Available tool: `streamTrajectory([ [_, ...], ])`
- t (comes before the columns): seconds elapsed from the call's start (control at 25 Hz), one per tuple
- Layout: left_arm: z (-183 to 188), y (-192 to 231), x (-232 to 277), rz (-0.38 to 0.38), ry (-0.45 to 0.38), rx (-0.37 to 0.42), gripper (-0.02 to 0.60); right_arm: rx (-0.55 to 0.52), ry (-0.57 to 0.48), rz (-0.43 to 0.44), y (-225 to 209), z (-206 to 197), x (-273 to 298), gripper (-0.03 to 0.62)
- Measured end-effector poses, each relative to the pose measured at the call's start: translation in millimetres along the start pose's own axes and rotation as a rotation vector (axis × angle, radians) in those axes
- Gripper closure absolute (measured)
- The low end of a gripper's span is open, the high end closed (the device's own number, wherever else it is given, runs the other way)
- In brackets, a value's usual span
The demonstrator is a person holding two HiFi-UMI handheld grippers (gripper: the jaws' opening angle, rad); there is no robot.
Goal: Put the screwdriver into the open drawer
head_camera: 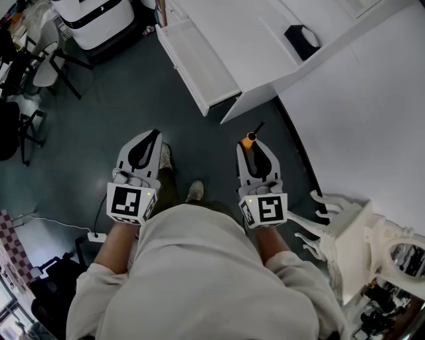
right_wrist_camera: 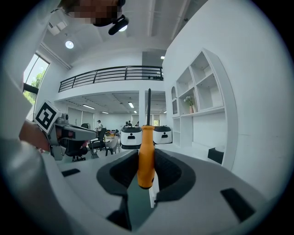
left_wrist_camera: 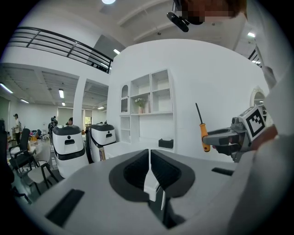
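Observation:
My right gripper [head_camera: 254, 145] is shut on a screwdriver [right_wrist_camera: 146, 156] with an orange handle; its thin black shaft sticks up past the jaws. The same screwdriver [head_camera: 251, 135] pokes out of the jaw tips in the head view, and shows as the screwdriver [left_wrist_camera: 202, 131] at the right of the left gripper view. My left gripper [head_camera: 151, 141] is held beside the right one, shut with nothing between its jaws. The open white drawer [head_camera: 196, 61] juts out of the white cabinet well ahead of both grippers, above the dark floor.
A black box [head_camera: 302, 41] lies on the white cabinet top. A white curved wall [head_camera: 372, 126] runs along the right, and a white ornate stand [head_camera: 352, 236] is at the lower right. Chairs [head_camera: 40, 70] and a white robot unit [head_camera: 93, 20] stand at the far left.

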State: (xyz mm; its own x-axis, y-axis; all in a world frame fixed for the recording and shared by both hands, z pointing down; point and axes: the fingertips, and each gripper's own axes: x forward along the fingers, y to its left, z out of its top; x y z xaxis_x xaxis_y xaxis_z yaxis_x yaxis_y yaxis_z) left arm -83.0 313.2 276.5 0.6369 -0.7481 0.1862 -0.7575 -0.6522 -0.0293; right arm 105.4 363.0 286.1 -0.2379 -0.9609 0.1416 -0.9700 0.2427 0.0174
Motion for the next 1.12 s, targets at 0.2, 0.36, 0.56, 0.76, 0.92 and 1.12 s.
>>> streamTrajectory([
  [0.2,-3.1,13.3,15.3,-0.005,-0.003,-0.014,0.565,-0.009,0.007,-0.001,-1.7,0.0,17.7,0.476],
  [0.36,-2.3,24.6,32.0,-0.017,-0.01,-0.02,0.565,-0.013,0.009,-0.009,-6.0,3.4,33.1,0.476],
  [0.56,4.9,44.1,56.6,-0.033,-0.021,-0.018,0.565,-0.019,0.008,-0.021,-12.1,9.8,58.9,0.476],
  [0.76,9.5,66.6,80.6,-0.05,-0.022,-0.016,0.565,-0.014,0.012,-0.036,-16.2,14.1,89.5,0.476],
  [0.92,11.2,86.6,101.5,-0.066,-0.017,-0.017,0.565,-0.015,0.017,-0.048,-19.9,18.1,117.8,0.476],
  [1.12,16.8,115.7,129.5,-0.094,-0.017,-0.018,0.565,-0.018,0.021,-0.073,-25.1,25.4,156.6,0.476],
])
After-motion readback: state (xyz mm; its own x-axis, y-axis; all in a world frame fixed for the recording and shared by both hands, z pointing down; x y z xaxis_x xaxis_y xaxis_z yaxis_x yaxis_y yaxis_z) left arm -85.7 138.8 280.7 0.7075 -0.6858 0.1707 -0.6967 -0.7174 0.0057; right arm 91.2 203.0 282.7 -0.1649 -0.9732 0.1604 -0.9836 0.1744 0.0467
